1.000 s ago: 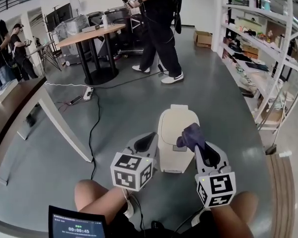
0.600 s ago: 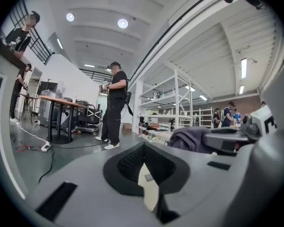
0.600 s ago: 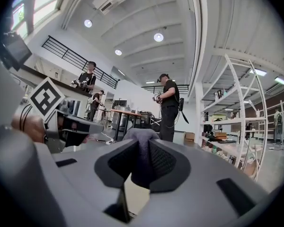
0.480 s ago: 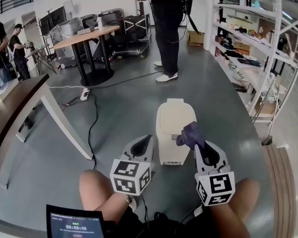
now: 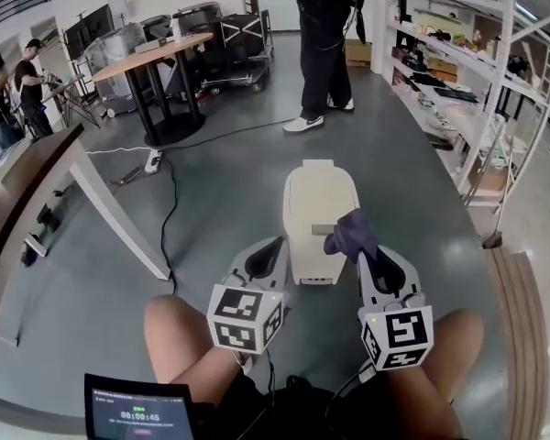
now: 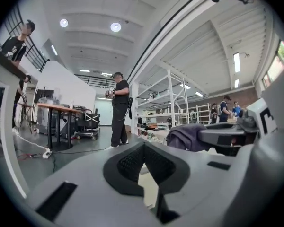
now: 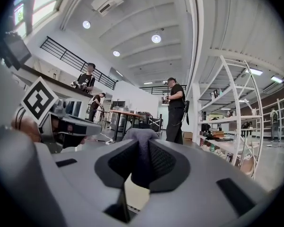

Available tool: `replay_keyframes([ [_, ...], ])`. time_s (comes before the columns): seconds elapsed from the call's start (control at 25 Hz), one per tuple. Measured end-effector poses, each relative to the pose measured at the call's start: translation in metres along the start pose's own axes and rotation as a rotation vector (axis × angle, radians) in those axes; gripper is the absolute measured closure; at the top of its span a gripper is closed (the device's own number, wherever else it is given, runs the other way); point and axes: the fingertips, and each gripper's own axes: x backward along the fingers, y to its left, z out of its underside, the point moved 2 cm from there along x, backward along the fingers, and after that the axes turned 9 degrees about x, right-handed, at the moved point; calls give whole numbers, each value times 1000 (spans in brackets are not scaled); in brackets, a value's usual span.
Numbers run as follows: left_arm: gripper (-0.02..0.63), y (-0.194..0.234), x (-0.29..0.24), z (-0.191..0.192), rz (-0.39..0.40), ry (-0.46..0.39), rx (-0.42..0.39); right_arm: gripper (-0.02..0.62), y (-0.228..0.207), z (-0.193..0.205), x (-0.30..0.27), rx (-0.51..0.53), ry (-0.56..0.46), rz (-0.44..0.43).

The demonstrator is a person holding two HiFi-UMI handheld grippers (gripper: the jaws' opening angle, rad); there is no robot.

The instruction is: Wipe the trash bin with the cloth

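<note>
Since a second ago the trash bin (image 5: 317, 200) has slid up and away in the head view, and the standing person (image 5: 325, 26) at the far end has stepped farther off. Both grippers sit much where they were in the frame.

The right gripper (image 5: 373, 258) is clamped on a bunched purple cloth (image 5: 352, 232), which shows over the bin's near right edge; I cannot tell whether it touches. The left gripper (image 5: 267, 253) hangs just left of the bin, jaws together on nothing.

To wipe well, I judge the cloth wad should be pressed flat on the lid (image 5: 319, 180) and drawn in long, overlapping strokes. The free left gripper could brace the light bin so it does not skate on the smooth floor.

The bin stands on the floor just ahead of the knees, lid down, so its contents are hidden.
</note>
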Motion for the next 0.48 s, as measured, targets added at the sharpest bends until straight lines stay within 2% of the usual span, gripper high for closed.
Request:
replay_keyframes([
  [0.08,604,-3,-1,-2,4,-2,-32,528,2,0,1,5,5,-2],
  [0.24,604,-4,-2,-4,24,-11,-4,527,4,2,1,14,9,-3],
  [0.48,604,-3,-5,-4,28,-15,-5,527,2,8,-1,16,17,5],
])
